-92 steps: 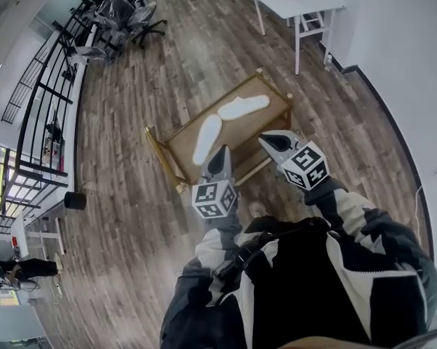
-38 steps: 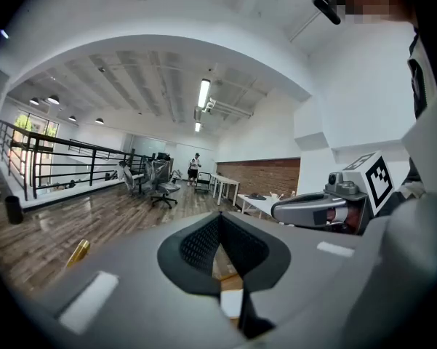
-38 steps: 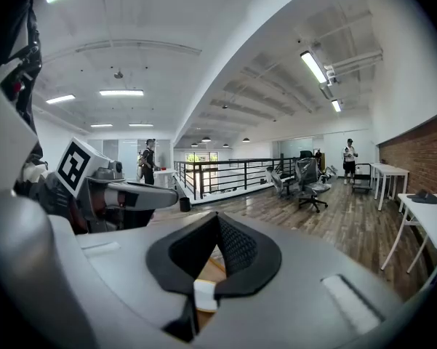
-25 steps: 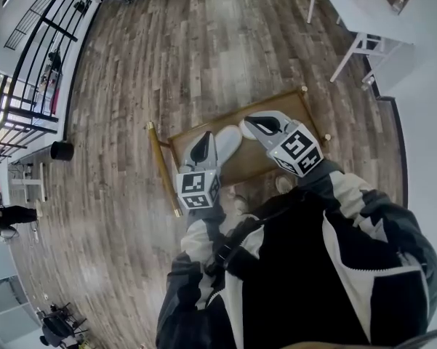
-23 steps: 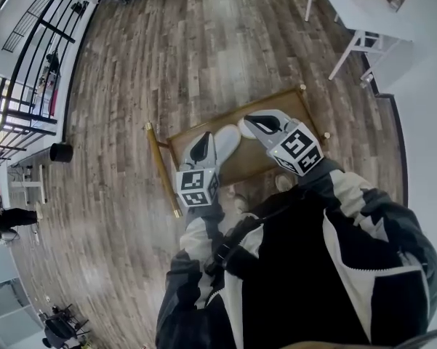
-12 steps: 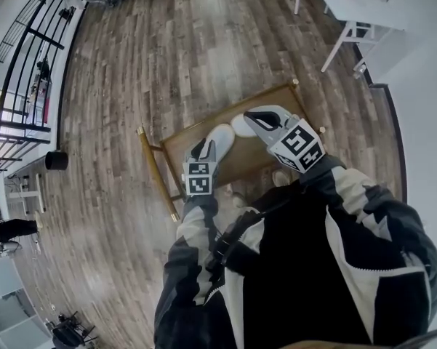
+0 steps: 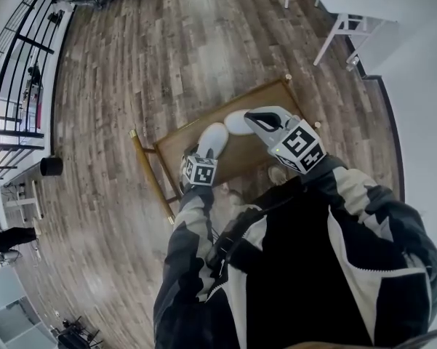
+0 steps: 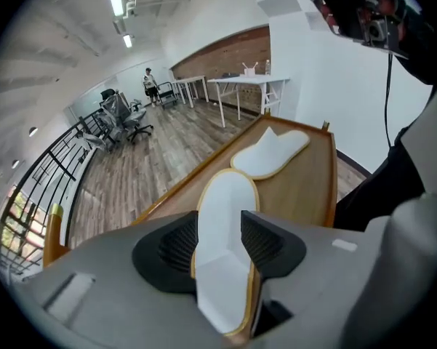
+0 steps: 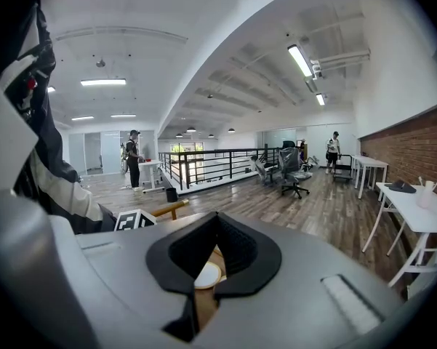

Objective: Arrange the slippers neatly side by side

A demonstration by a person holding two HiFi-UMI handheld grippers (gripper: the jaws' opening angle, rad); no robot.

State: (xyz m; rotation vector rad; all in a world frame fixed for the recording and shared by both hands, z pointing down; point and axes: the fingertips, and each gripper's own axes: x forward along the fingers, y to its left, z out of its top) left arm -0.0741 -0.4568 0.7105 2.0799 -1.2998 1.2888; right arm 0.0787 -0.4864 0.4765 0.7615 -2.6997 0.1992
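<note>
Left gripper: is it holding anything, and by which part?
Nothing is gripped yet. The left gripper has just been opening its jaws, which straddle the near end of the nearer slipper without clamping it.

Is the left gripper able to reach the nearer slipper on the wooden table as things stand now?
Probably yes. The left gripper, whose fingers have just been opening, straddles the near end of the nearer slipper; nothing else lies between them.

We were in an open-plan office: a black railing (image 9: 203, 167) edged the wood-plank floor (image 7: 167, 57), swivel chairs (image 9: 294, 169) stood just beside that railing, and white desks (image 9: 411, 209) lined a brick wall (image 9: 422, 147) well apart from it, under ceiling strip lights (image 9: 299, 60).
</note>
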